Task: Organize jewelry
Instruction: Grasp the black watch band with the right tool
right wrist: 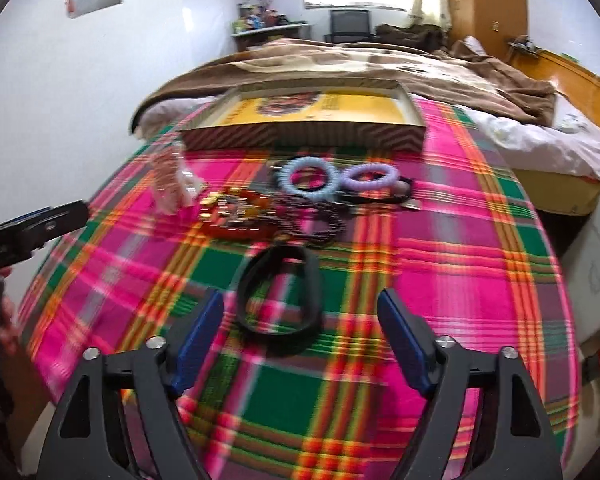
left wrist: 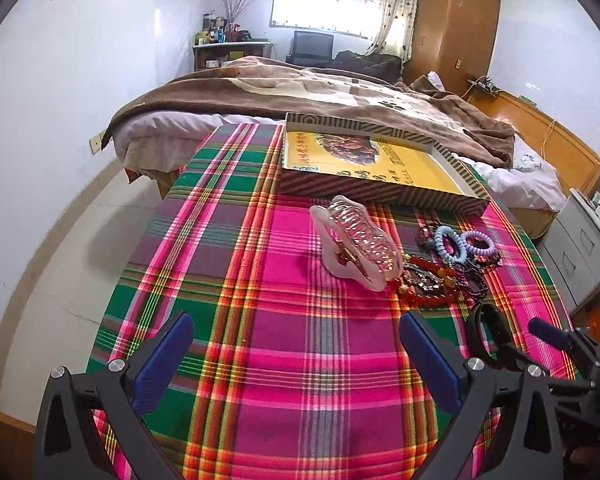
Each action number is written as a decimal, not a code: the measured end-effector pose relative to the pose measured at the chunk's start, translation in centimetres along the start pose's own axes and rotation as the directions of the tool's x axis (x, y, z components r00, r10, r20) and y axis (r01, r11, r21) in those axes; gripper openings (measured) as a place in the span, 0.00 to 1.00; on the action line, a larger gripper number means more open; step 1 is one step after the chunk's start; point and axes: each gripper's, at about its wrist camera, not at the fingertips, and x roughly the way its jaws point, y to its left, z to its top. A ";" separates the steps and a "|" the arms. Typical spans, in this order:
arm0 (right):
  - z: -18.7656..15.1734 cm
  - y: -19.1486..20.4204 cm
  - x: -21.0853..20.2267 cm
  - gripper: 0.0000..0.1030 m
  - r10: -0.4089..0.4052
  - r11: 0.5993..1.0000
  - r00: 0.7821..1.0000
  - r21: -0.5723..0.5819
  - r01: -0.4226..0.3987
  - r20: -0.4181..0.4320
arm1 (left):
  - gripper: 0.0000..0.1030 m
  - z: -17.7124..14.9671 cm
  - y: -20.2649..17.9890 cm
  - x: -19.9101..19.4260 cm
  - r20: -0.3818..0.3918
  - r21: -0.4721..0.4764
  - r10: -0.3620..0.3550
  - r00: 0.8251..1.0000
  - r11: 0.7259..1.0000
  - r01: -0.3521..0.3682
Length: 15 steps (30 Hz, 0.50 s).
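Plaid cloth (left wrist: 284, 320) in pink, green and orange covers the surface. L gripper (left wrist: 296, 348) is held low over bare cloth w/ fingers spread wide, nothing between them. R gripper (right wrist: 300, 328) is likewise released, fingers apart, w/ a black band (right wrist: 280, 292) lying flat just ahead, partly between the tips; not gripped. Pink hair claw (left wrist: 356, 248) sits mid-cloth, touching a pile of red and dark bead bracelets (left wrist: 432, 280). Blue coil tie (right wrist: 308, 178) and purple coil tie (right wrist: 372, 178) are seen beyond the beads, side by side. Box (left wrist: 380, 192) w/ yellow inside is placed at the far edge, near the bed (left wrist: 300, 92).
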 end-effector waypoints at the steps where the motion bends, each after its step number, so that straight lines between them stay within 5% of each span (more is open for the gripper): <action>1: 0.0 0.4 0.0 0.65 0.003 1.000 1.000 -0.019 -0.003 0.003 | 1.00 0.1 0.1 0.1 -0.003 -0.004 -0.001 1.000 1.000 0.001; 8: 0.2 2.6 1.1 0.44 0.048 0.993 0.999 -0.105 -0.050 -0.018 | 1.00 0.2 0.7 0.4 -0.012 -0.025 -0.009 1.000 1.000 0.009; 15: -0.3 3.3 3.1 0.24 0.002 0.988 0.997 -0.156 -0.014 -0.072 | 1.00 0.4 0.7 0.7 -0.024 -0.024 -0.028 0.999 0.999 0.028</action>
